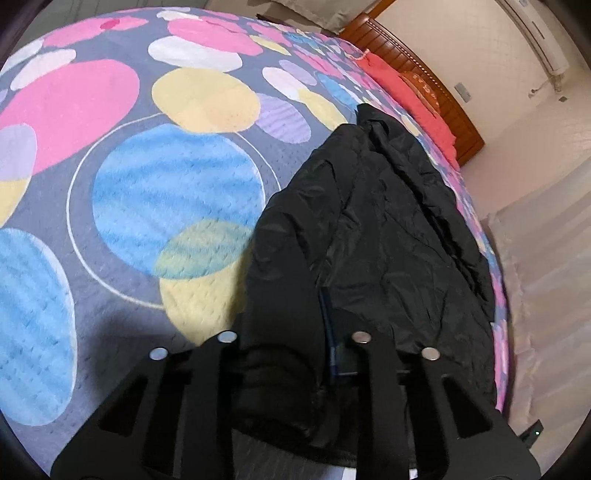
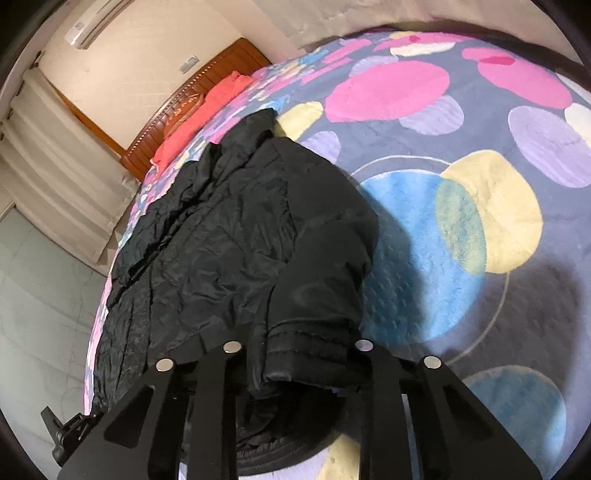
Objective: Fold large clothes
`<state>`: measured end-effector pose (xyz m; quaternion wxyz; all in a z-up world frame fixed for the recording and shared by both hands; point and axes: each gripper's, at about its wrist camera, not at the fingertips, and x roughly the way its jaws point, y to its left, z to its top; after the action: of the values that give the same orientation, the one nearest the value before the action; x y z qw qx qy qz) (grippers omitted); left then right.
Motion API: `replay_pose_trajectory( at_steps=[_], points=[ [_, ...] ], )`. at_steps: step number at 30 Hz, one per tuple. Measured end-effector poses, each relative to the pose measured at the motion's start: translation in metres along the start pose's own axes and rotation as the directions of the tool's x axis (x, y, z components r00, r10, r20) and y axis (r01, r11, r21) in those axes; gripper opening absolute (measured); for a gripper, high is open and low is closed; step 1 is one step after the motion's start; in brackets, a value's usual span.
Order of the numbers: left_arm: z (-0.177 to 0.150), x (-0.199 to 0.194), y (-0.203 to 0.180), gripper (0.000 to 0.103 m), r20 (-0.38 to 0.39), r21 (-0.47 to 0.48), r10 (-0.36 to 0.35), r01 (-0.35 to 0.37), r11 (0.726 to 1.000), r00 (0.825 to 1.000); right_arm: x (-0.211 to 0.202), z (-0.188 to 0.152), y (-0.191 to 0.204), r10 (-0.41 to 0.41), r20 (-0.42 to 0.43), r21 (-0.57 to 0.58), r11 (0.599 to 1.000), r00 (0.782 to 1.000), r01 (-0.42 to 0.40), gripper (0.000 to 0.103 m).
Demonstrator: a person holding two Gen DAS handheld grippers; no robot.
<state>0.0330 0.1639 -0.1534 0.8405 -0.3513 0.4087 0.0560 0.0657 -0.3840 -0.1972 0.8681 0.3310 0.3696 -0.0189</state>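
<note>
A black jacket of thin, crinkled, lightly glossy quilted fabric lies lengthwise along one edge of a bed, its collar end pointing far toward a slatted brown wooden headboard. Both grippers grasp its near end. The left gripper has its fingers clenched on a bunched, puffy fold of the black cloth; a narrow dark blue strip, perhaps a tag or lining, shows just beside the right-hand finger, and any writing on it is too small to read. In the right wrist view, the right gripper has its fingers clenched on a sleeve cuff with rows of stitching, the cuff rolled into a rounded tube between them. Each finger carries a small round silver disc at its tip. The bed cover is a nubby, textured grey fabric printed with large overlapping circles in pink, blue, pale yellow, lilac and white, some ringed by thin white outlines. A coral-red pillow lies at the far end against the headboard. A white wall-mounted air conditioner hangs high on the cream wall; its label cannot be read. Pale curtains hang beside the bed, above a light tiled floor.
</note>
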Motion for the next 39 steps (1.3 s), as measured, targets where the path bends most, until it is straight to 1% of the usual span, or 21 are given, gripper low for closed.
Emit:
replay_pose_trajectory(
  at_steps=[5,8,14,19,23,27,29,32,35,37,39],
  points=[
    [-0.003,-0.02,-0.004,0.016,0.013,0.05,-0.033,0.032,0.998,0.999,-0.022,-0.003,0.003,0.03,0.009,-0.027,0.999,1.0,-0.03,0.021],
    [-0.006,-0.037,-0.005,0.014,0.014,0.086,-0.052,0.05,0.995,0.999,-0.036,-0.006,0.006,0.046,0.008,-0.036,0.998,0.999,-0.046,0.021],
    [-0.017,-0.076,0.001,0.013,0.007,0.12,-0.106,0.104,0.987,0.994,-0.065,-0.014,0.006,0.088,-0.003,-0.036,0.995,0.996,-0.089,0.021],
    [-0.019,-0.095,0.006,0.012,-0.011,0.099,-0.15,0.15,0.984,0.989,-0.083,-0.015,0.008,0.138,-0.01,-0.022,0.99,0.99,-0.138,0.021],
    [-0.012,-0.11,0.0,0.011,0.001,0.078,-0.215,0.214,0.974,0.977,-0.095,-0.011,0.02,0.178,0.002,-0.047,0.983,0.984,-0.177,0.021],
    [0.008,-0.116,-0.018,0.011,0.016,0.103,-0.261,0.258,0.961,0.965,-0.095,0.005,0.033,0.227,0.011,-0.062,0.972,0.974,-0.226,0.021],
    [0.018,-0.115,-0.026,0.011,0.02,0.105,-0.277,0.273,0.956,0.961,-0.093,0.015,0.041,0.263,0.018,-0.064,0.963,0.965,-0.262,0.021],
    [0.047,-0.108,-0.041,0.011,0.027,0.08,-0.314,0.311,0.947,0.949,-0.089,0.042,0.058,0.325,0.043,-0.067,0.944,0.945,-0.322,0.021],
    [0.076,-0.101,-0.062,0.011,0.066,0.123,-0.305,0.296,0.947,0.95,-0.08,0.066,0.075,0.346,0.065,-0.1,0.936,0.936,-0.339,0.021],
    [0.097,-0.089,-0.078,0.011,0.071,0.132,-0.312,0.301,0.945,0.948,-0.065,0.09,0.088,0.365,0.074,-0.108,0.928,0.928,-0.356,0.021],
    [0.116,-0.076,-0.093,0.011,0.071,0.145,-0.306,0.294,0.945,0.949,-0.044,0.115,0.096,0.375,0.076,-0.095,0.925,0.924,-0.368,0.021]
  ],
)
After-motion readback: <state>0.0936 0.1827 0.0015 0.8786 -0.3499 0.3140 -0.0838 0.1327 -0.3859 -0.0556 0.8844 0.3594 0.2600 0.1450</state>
